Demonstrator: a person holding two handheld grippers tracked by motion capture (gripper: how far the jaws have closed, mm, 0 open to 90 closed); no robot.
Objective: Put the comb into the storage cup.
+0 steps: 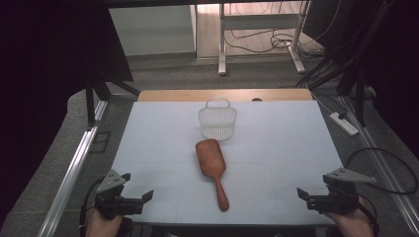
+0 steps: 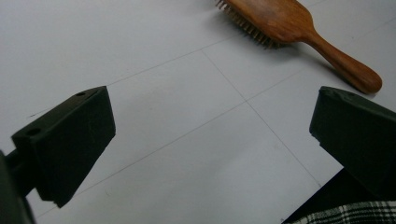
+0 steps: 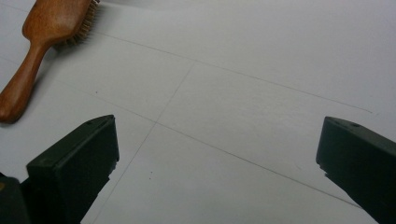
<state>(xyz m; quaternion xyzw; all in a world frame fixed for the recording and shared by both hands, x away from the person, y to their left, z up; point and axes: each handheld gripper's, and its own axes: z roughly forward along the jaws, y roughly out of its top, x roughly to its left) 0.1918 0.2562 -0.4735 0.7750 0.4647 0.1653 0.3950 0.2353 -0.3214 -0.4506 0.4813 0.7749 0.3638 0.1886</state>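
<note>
Both tools wait at the near edge, left tool (image 1: 129,196) and right tool (image 1: 316,196), jaws spread wide, holding nothing. Between them lies the wooden hairbrush (image 1: 213,169), bristles down, its smooth rounded handle nearest. Best to pinch that handle squarely. Farther off stands a white mesh basket (image 1: 217,120) on the pale surface (image 1: 286,143).

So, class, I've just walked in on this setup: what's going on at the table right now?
A person holds a two-jaw gripper in each hand at the near edge of the table. The left gripper and the right gripper are both open and hold nothing. A wooden hairbrush lies bristles down in the middle, untouched, handle toward the person. A small white basket stands just beyond it.
</note>
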